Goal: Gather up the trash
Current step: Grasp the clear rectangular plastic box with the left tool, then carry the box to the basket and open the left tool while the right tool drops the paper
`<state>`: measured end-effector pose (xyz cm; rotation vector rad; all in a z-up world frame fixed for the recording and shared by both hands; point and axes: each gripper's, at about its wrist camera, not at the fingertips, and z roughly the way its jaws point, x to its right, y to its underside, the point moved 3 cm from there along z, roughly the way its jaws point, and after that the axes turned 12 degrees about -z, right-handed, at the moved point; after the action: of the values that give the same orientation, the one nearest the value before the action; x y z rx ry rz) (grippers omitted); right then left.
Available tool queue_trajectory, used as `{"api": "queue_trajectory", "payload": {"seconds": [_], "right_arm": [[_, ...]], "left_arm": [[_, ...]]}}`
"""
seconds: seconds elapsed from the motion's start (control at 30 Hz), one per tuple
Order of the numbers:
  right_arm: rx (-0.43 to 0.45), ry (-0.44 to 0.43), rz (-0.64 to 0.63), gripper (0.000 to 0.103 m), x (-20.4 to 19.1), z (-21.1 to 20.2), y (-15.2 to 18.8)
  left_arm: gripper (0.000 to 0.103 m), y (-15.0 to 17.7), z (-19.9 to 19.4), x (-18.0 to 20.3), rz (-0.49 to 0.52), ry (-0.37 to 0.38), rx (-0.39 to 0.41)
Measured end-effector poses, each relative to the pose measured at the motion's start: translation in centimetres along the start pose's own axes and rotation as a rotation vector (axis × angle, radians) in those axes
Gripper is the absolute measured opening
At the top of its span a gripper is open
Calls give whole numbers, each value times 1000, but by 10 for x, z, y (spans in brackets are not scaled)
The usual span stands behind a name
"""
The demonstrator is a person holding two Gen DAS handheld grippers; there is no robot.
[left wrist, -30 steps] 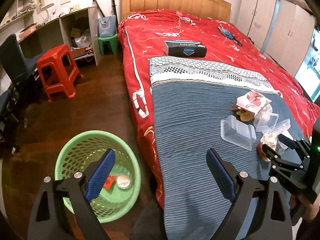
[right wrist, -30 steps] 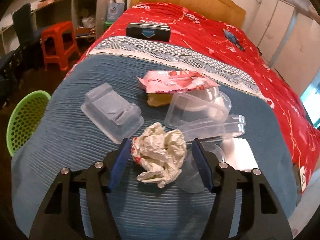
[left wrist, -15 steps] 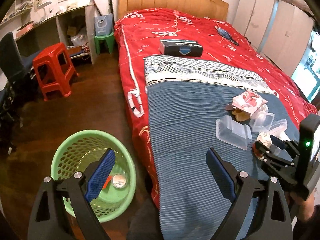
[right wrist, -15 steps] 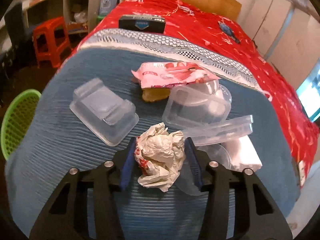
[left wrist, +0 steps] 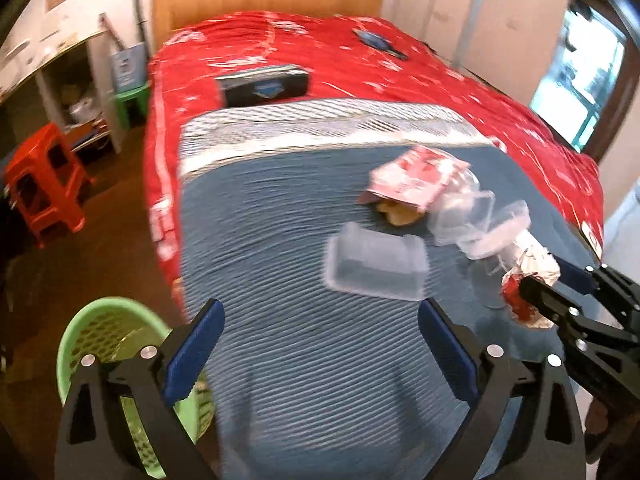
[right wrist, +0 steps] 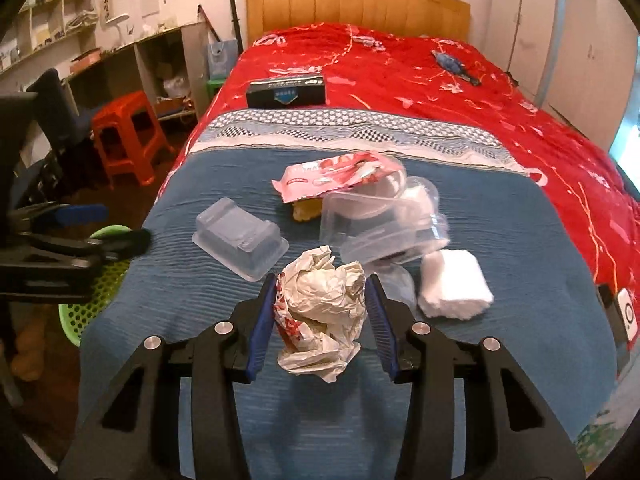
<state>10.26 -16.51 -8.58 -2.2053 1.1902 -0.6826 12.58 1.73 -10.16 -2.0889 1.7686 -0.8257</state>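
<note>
My right gripper [right wrist: 321, 296] is shut on a crumpled white and red paper wrapper [right wrist: 320, 312] and holds it just above the blue blanket [right wrist: 500, 216]; it also shows in the left wrist view [left wrist: 528, 276]. Beyond it lie a clear plastic tray [right wrist: 240, 238], stacked clear containers [right wrist: 384, 216], a pink snack packet [right wrist: 340, 174] and a white tissue wad [right wrist: 454, 284]. My left gripper [left wrist: 320, 344] is open and empty above the blanket, near the clear tray [left wrist: 376, 266]. The green trash basket [left wrist: 92, 332] stands on the floor at the bed's left.
A black box [right wrist: 285, 91] and a blue object [right wrist: 454, 64] lie on the red bedspread [right wrist: 440, 96]. A red stool [right wrist: 126, 136], desk shelves and a dark chair [right wrist: 56, 112] stand left of the bed. Wardrobes [right wrist: 560, 32] are at the right.
My right gripper closed on the crumpled wrapper and lifted it slightly. My left gripper swung right from over the basket to over the blanket, towards the trash pile.
</note>
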Motion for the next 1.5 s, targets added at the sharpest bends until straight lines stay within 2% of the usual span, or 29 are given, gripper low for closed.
{"api": "queue_trajectory", "payload": {"seconds": [0.17,0.23,0.5,0.53,0.57,0.6,0.83,1.1,1.27,1.5], "right_arm": [[10,-7,42,45,13,-12,9],[9,-5,54,45,16,-15,13],[-8,-2,100,45,28,-16,31],[-9,-2,103,45,28,-16,33],[-11,-4,106,45,28,-16,34],[-12,-5,107,45,28,-16,35],[-7,-24,112,45,23,-20,35],[24,-81,81,45,-4,-31,20],[43,-127,36,45,-33,-33,3],[70,-194,-51,45,-82,-32,-24]], "left_arm": [[94,-3,32,30,78,-4,-34],[94,-5,42,38,91,4,-44],[94,-11,76,52,115,-44,-69],[90,-10,78,53,118,-46,-68],[78,-9,78,53,118,-45,-70],[74,-8,79,52,115,-37,-80],[74,-5,53,40,75,0,-36],[74,4,-8,-12,-40,-16,36],[74,13,-49,-63,-90,-114,105],[74,30,-81,-139,-203,-205,135]]}}
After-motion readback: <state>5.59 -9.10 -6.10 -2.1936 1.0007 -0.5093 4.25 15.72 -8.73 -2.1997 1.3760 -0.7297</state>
